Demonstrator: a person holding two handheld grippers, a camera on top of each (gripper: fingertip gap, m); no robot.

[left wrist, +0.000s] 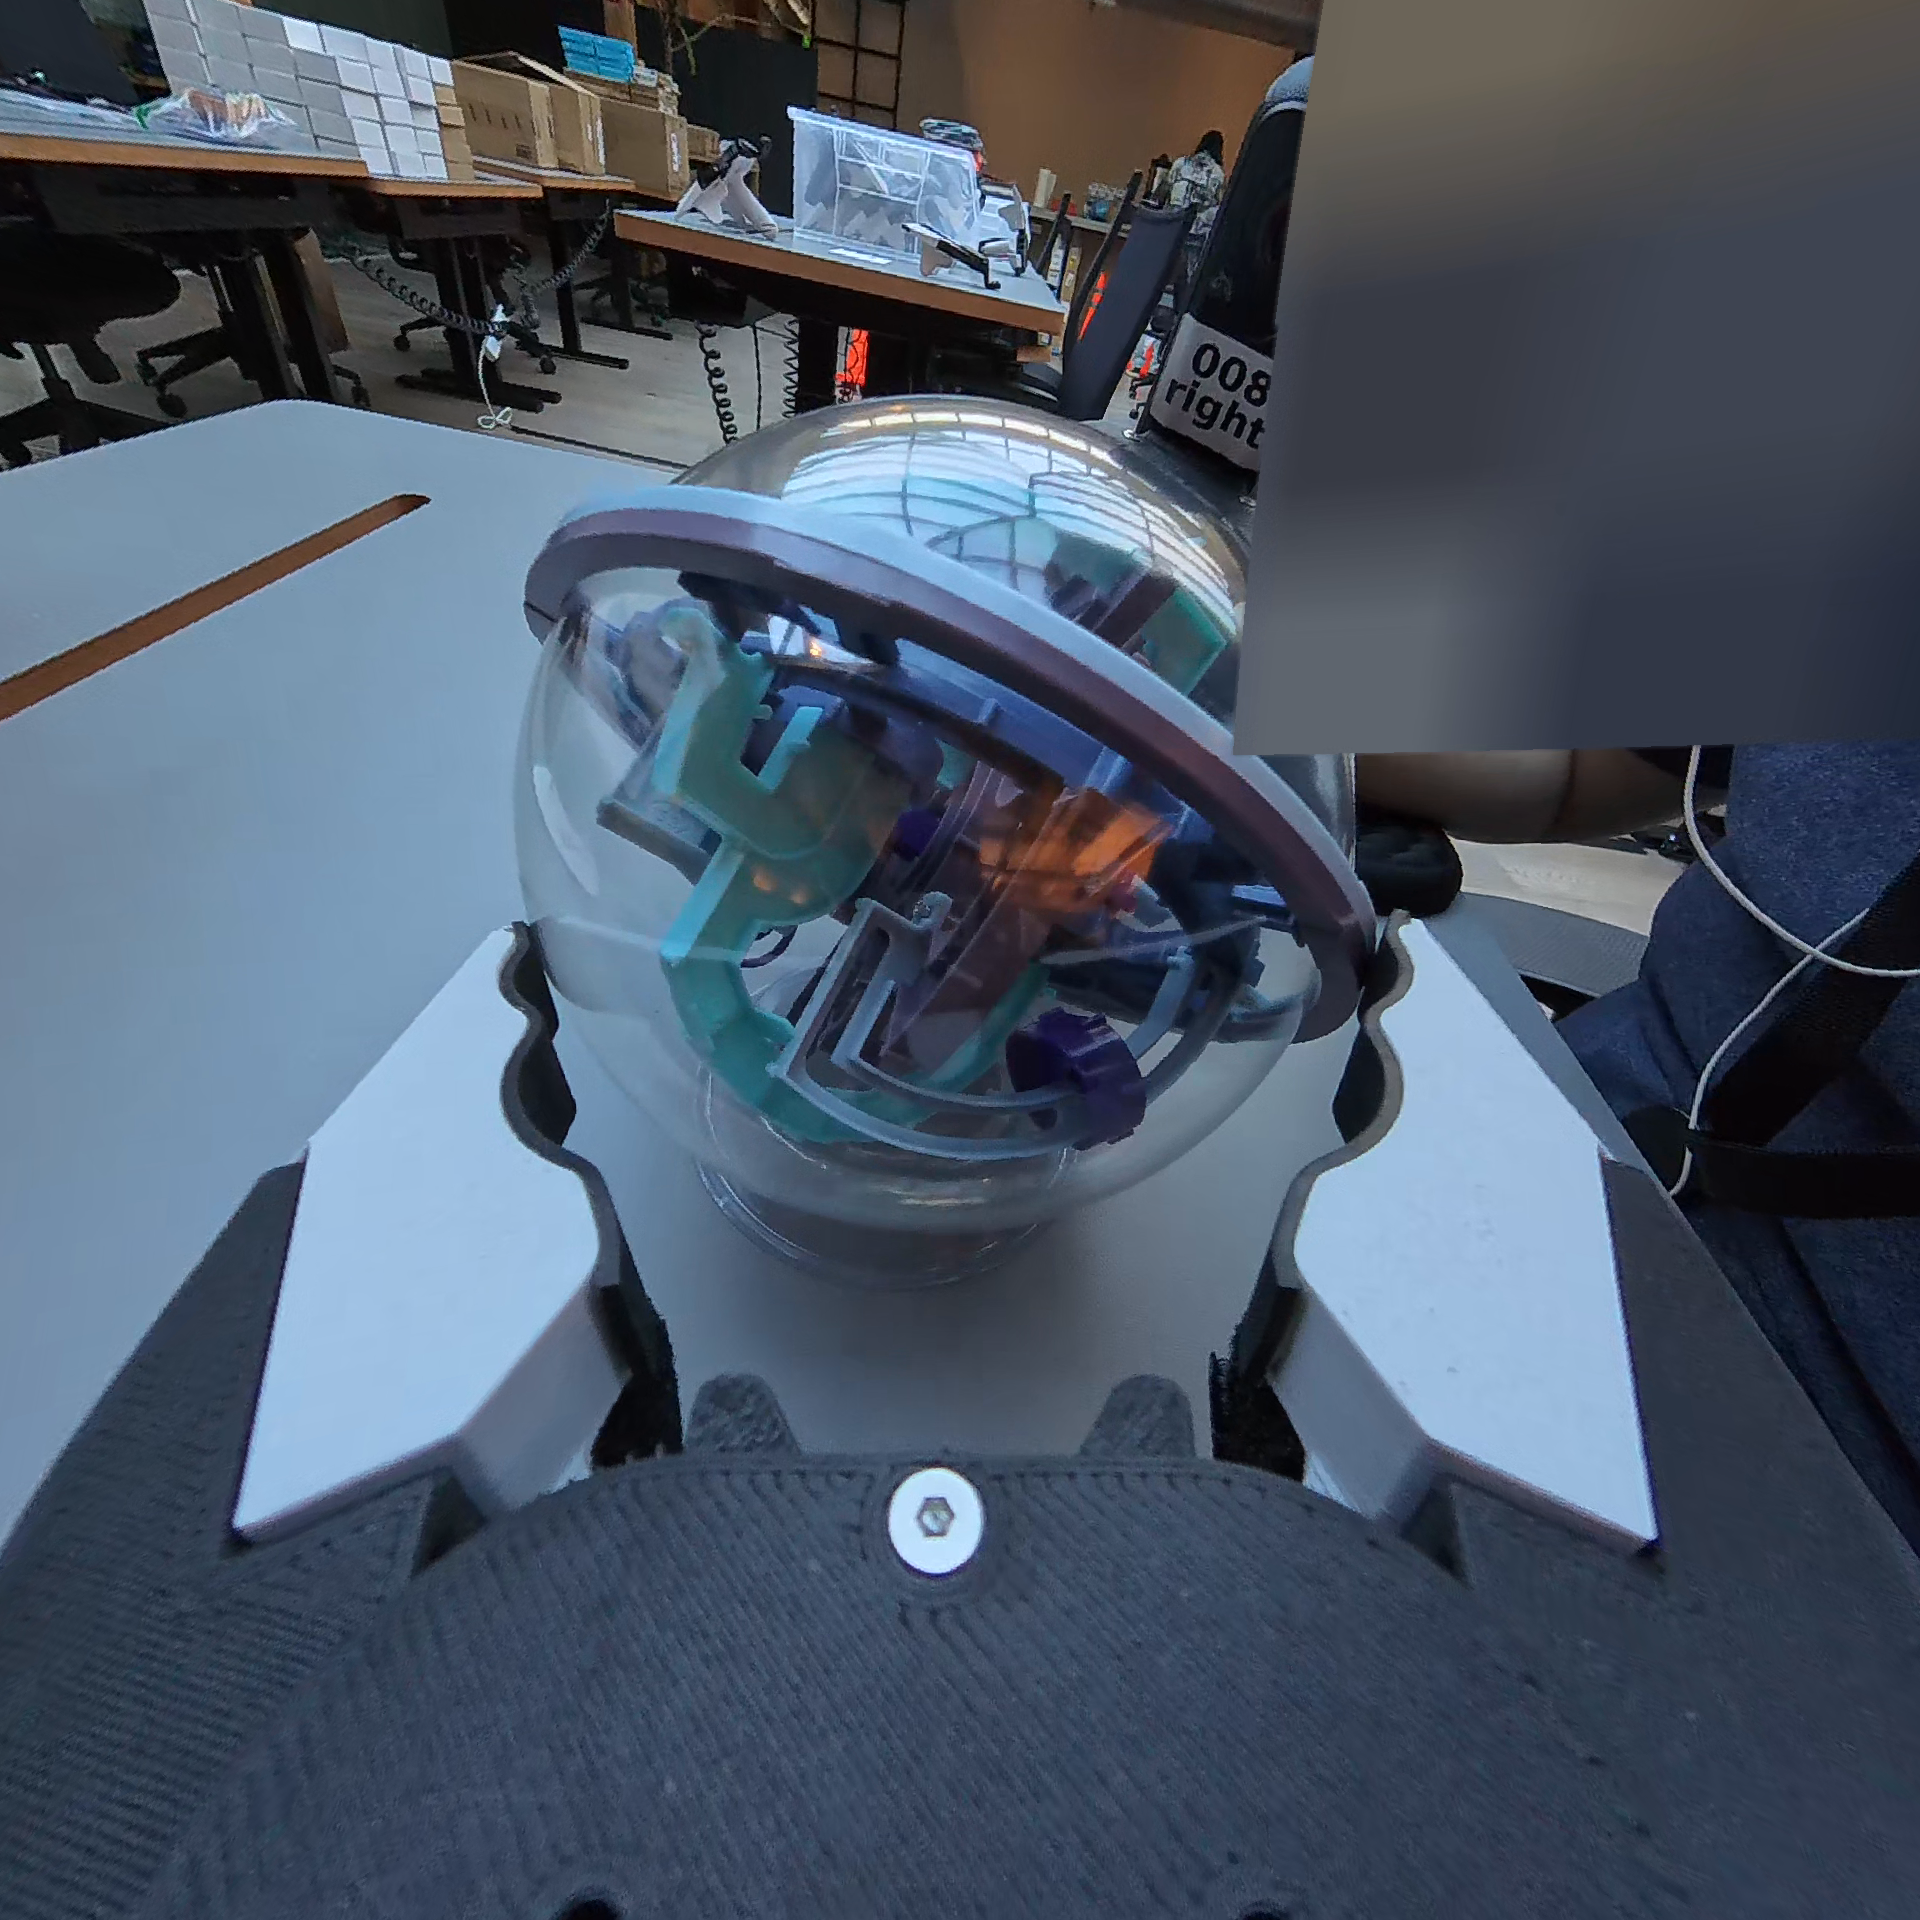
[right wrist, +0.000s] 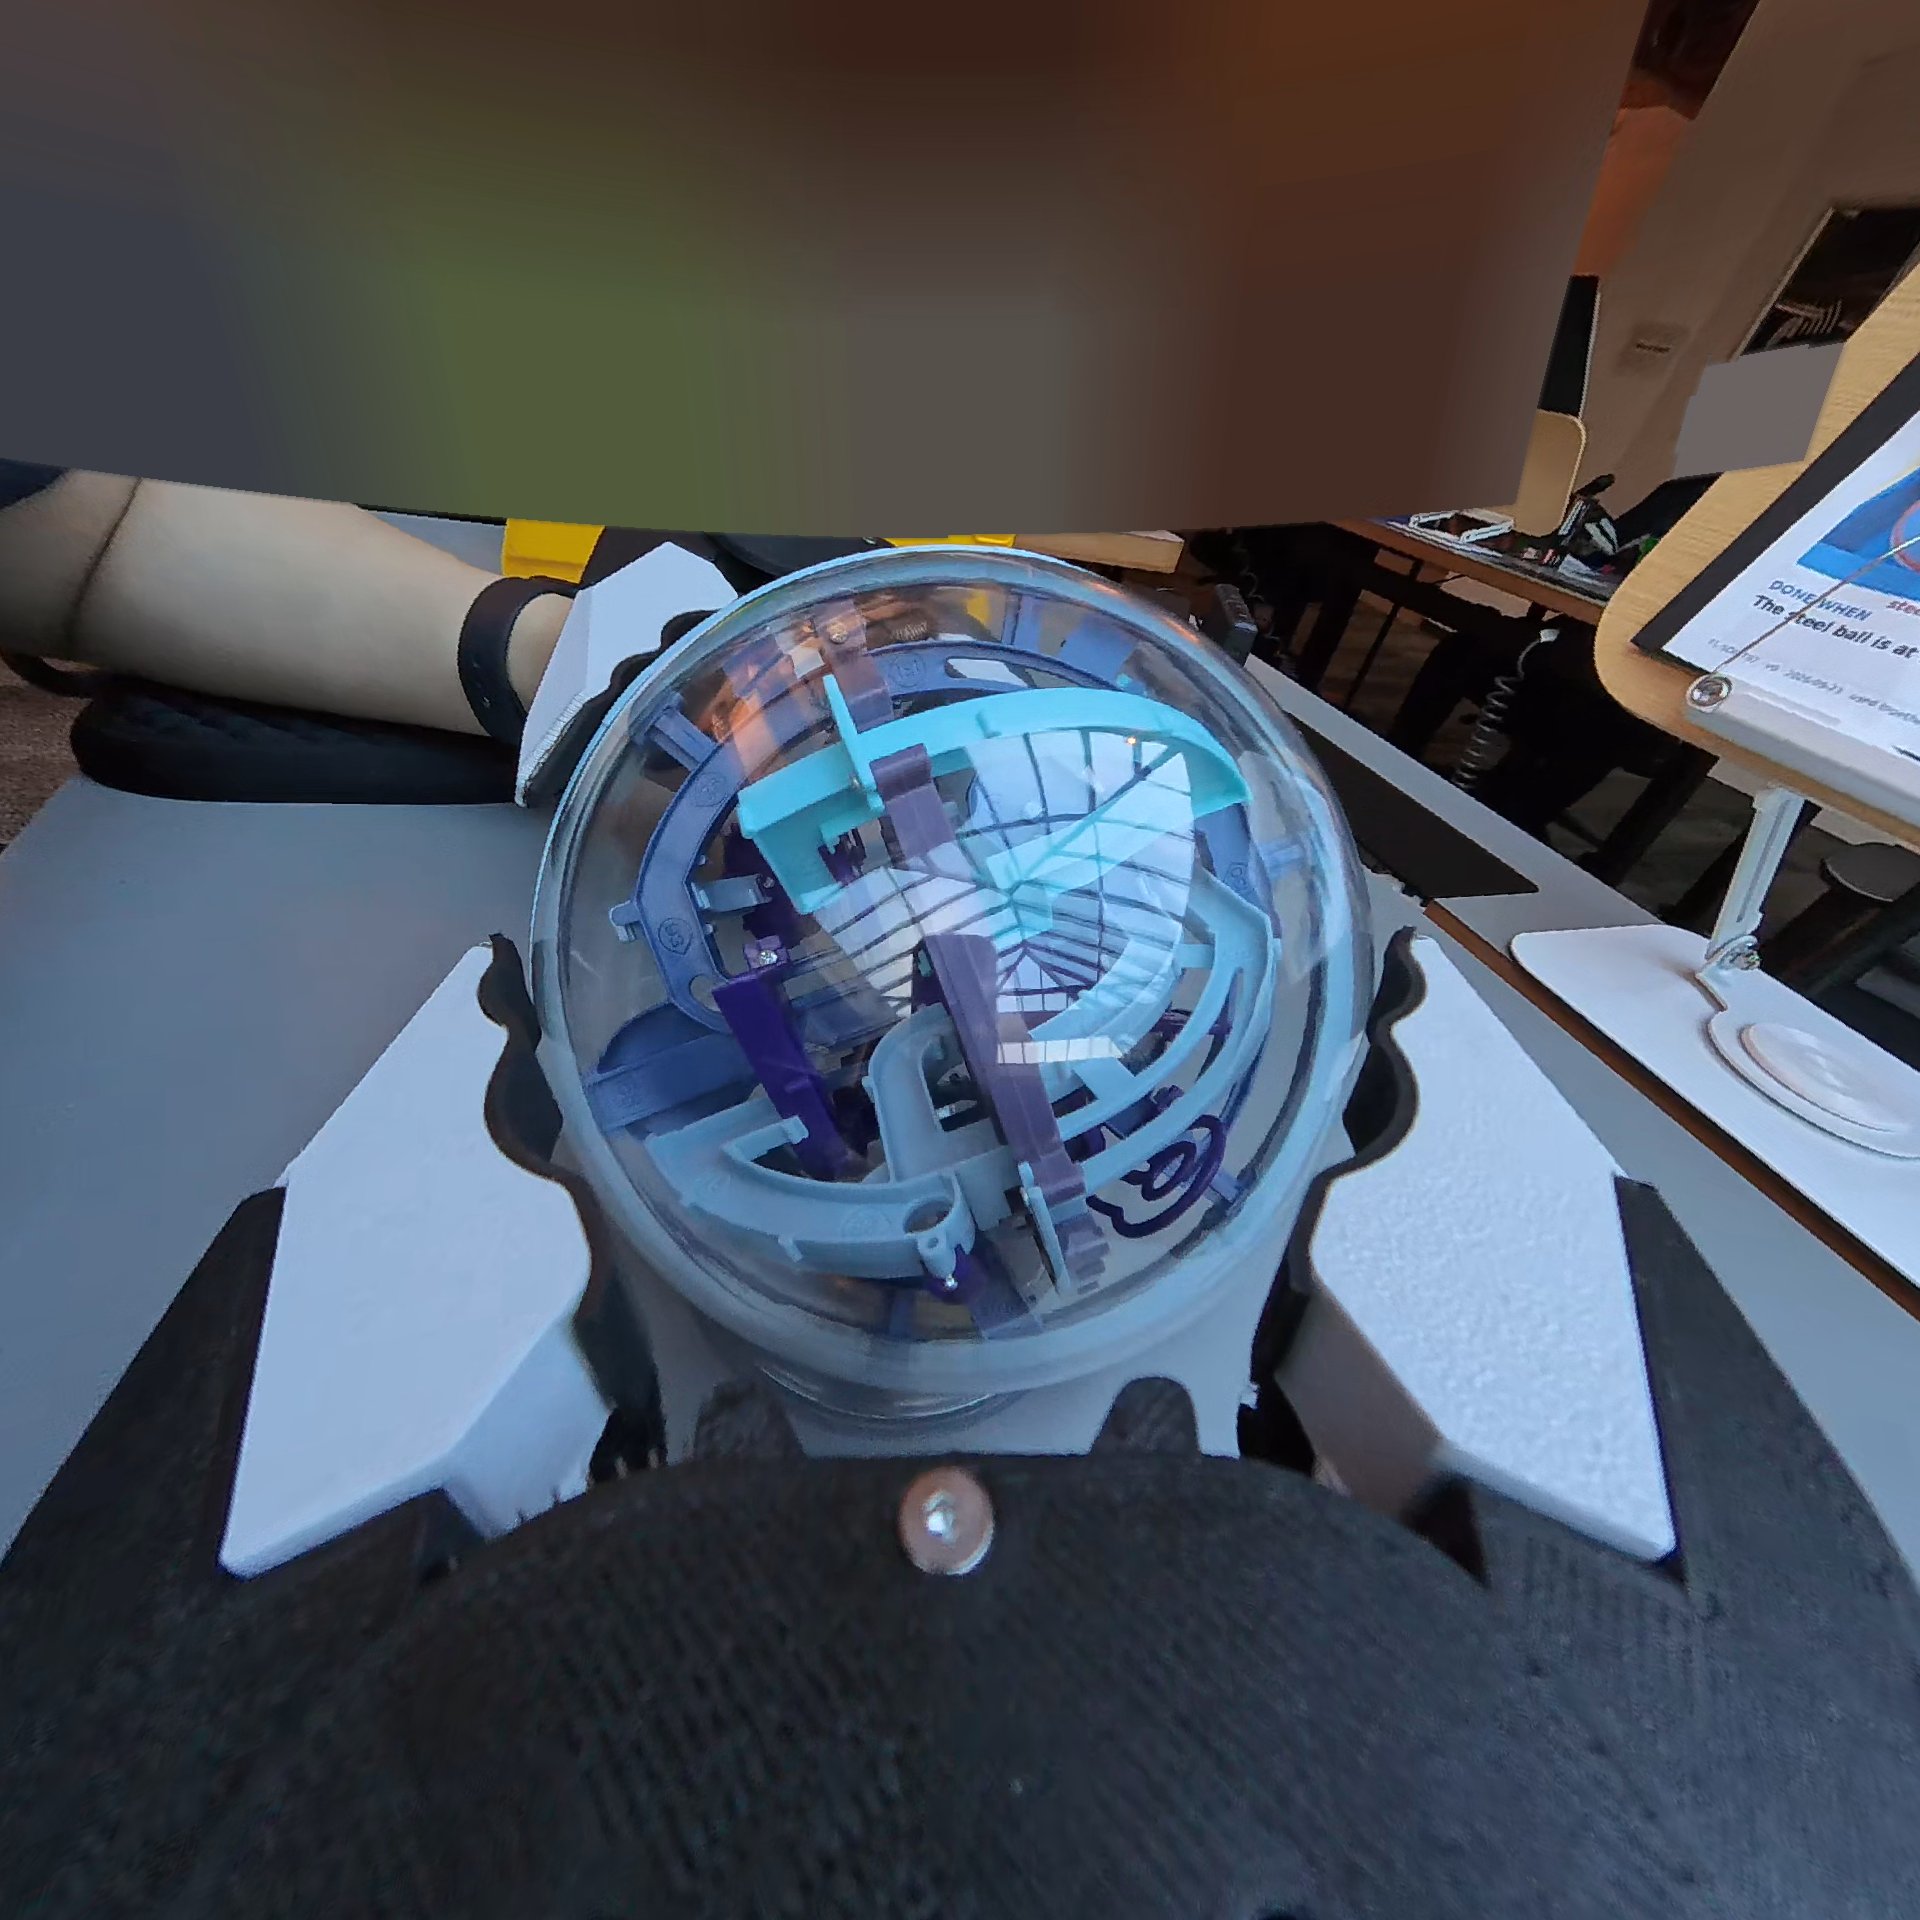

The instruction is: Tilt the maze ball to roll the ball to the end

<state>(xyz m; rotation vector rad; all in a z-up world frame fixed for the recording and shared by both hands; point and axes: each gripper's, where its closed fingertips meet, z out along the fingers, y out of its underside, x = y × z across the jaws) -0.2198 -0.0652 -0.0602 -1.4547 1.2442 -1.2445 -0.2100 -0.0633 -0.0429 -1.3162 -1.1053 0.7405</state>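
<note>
The maze ball (left wrist: pixel 914 831) is a clear sphere with teal, grey and purple tracks inside and a purple-grey ring around it, tilted. It rests on a clear ring base (left wrist: pixel 873 1236) on the grey table (left wrist: pixel 260 935). My left gripper (left wrist: pixel 951 977) is shut on the ball, its pads against the sides. My right gripper (right wrist: pixel 940 1039) is shut on the same ball (right wrist: pixel 935 987) from the opposite side. The right gripper's body (left wrist: pixel 1216 395) shows behind the ball in the left wrist view. I cannot pick out the small steel ball with certainty.
A document stand holding a printed sheet (right wrist: pixel 1818 623) sits on a white base (right wrist: pixel 1662 997) at the right. A person's forearm with a black wristband (right wrist: pixel 260 582) lies behind the ball. The table has a slot (left wrist: pixel 208 603). Other desks with boxes stand beyond.
</note>
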